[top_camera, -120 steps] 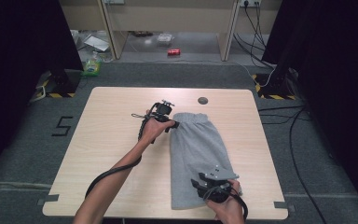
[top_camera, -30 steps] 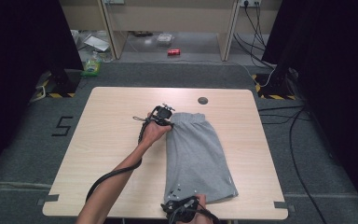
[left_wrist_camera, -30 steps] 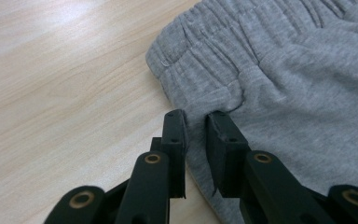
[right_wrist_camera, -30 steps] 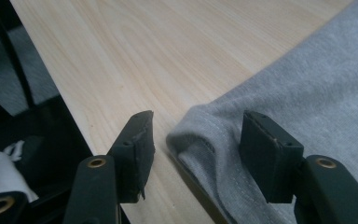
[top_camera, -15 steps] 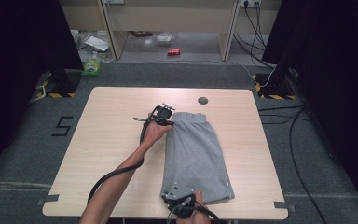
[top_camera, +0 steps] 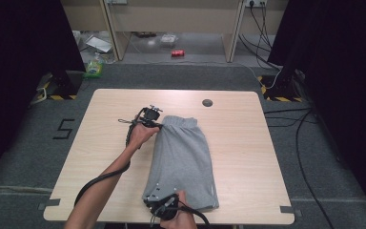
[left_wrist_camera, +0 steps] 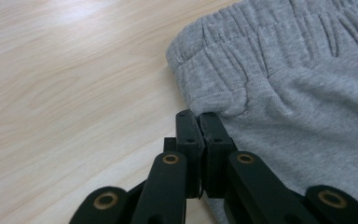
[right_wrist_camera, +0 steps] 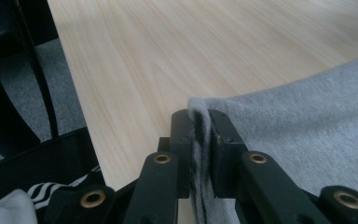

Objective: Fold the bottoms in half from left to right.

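High view showed soft, limp grey shorts (top_camera: 183, 160) flat on the table (top_camera: 248, 143); left gripper (top_camera: 158, 125) seemingly pinched the waistband edge; right gripper (right_wrist_camera: 199, 122) clamped the hem, both sound holds.

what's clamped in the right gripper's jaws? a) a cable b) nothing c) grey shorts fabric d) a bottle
c: in the right gripper view the right gripper has its jaws shut on a pinched fold of the grey shorts, which lie on the table.
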A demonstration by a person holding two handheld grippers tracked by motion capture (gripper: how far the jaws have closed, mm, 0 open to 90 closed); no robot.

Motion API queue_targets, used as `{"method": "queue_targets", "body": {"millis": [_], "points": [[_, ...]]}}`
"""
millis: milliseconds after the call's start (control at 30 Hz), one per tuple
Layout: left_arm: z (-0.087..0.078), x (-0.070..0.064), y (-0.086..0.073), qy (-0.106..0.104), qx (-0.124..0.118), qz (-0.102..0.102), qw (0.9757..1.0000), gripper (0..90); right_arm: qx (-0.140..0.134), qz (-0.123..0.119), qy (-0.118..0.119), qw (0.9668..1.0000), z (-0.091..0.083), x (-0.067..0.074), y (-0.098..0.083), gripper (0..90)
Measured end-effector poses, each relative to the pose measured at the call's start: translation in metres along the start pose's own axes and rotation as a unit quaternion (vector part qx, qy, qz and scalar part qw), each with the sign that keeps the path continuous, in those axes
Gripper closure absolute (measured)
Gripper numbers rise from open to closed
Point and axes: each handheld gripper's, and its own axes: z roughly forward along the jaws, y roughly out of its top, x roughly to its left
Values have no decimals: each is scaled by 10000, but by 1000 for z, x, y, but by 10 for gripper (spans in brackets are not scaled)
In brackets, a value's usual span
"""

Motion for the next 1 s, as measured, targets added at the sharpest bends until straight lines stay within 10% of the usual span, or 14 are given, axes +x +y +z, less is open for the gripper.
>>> {"method": "queue_targets", "body": {"millis": [400, 1000], "points": [[-2, 5, -3, -189, -38, -269, 9995, 618, -179, 469, 43, 9987, -18, -11, 4, 526], [-2, 4, -6, -281, -15, -447, 9986, 342, -414, 1199, -990, 9870, -60, -103, 7, 461]]}}
